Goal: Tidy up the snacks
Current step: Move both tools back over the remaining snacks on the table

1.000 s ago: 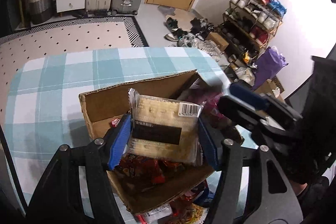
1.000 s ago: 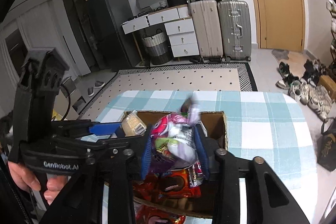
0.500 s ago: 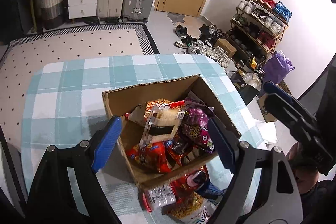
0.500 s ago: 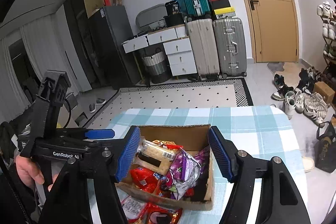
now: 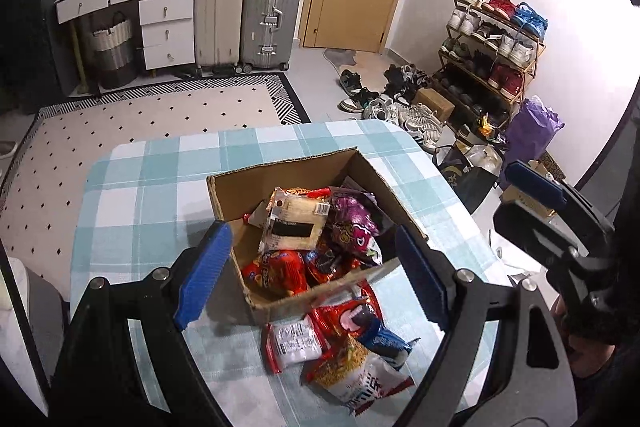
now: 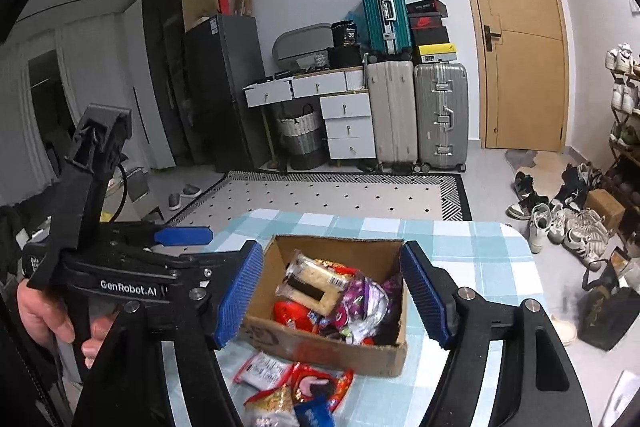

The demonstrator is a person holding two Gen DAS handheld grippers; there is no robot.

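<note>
Snacks (image 5: 312, 239) fill an open cardboard box (image 5: 280, 183) on the checked tablecloth (image 5: 132, 195), a cracker pack (image 6: 310, 283) lying on top; more packets (image 5: 340, 351) lie loose on the cloth just before the box's near wall. My left gripper (image 5: 312, 279) stands wide and empty. My right gripper (image 6: 332, 295) is opening, nothing between its pads. "GenRobot.AI" reads on my left gripper's body in the right view. Bare cloth lies beyond the box to the table's far edge.
</note>
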